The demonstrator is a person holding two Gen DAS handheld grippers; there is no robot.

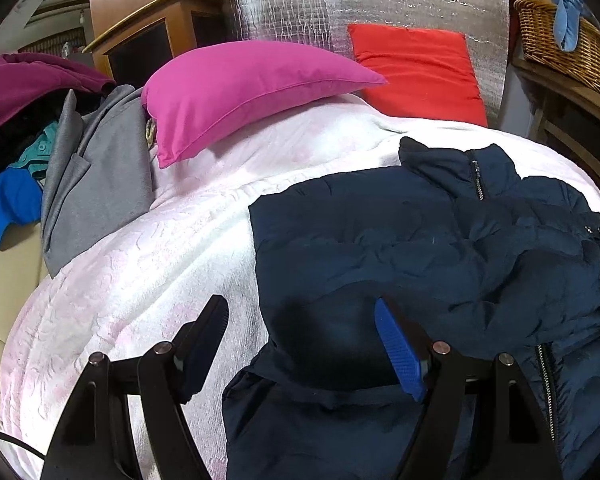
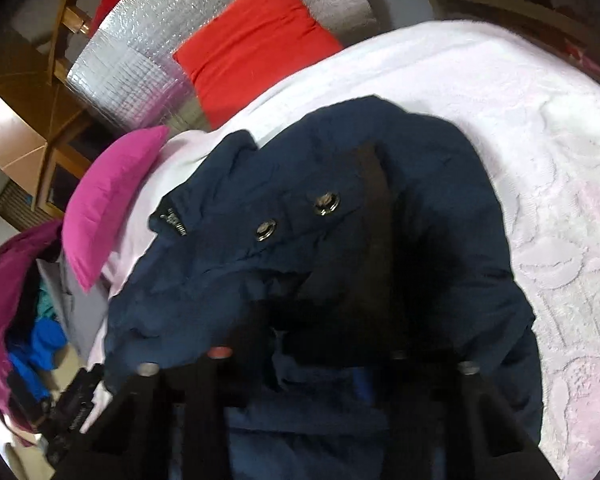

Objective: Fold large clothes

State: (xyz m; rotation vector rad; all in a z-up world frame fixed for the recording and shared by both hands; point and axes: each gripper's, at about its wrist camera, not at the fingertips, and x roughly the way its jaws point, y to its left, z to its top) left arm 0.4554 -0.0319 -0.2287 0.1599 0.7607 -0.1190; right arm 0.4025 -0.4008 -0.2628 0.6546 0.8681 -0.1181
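A navy padded jacket (image 1: pixel 440 248) lies on the white bed cover (image 1: pixel 148 264), collar and zipper toward the far side. My left gripper (image 1: pixel 300 320) is open, hovering over the jacket's left edge, one finger over the cover and one over the jacket. In the right wrist view the jacket (image 2: pixel 260 184) fills the middle, with two metal snaps showing. My right gripper (image 2: pixel 320 320) is shut on a fold of the jacket, which drapes over its fingers and hides the tips.
A pink pillow (image 1: pixel 244 88) and a red cushion (image 1: pixel 416 68) lie at the far end against a silver foil panel (image 1: pixel 340 4). A grey garment (image 1: pixel 96 176) and a pile of clothes (image 1: pixel 16 128) sit at the left. A wicker basket (image 1: pixel 560 40) stands at the right.
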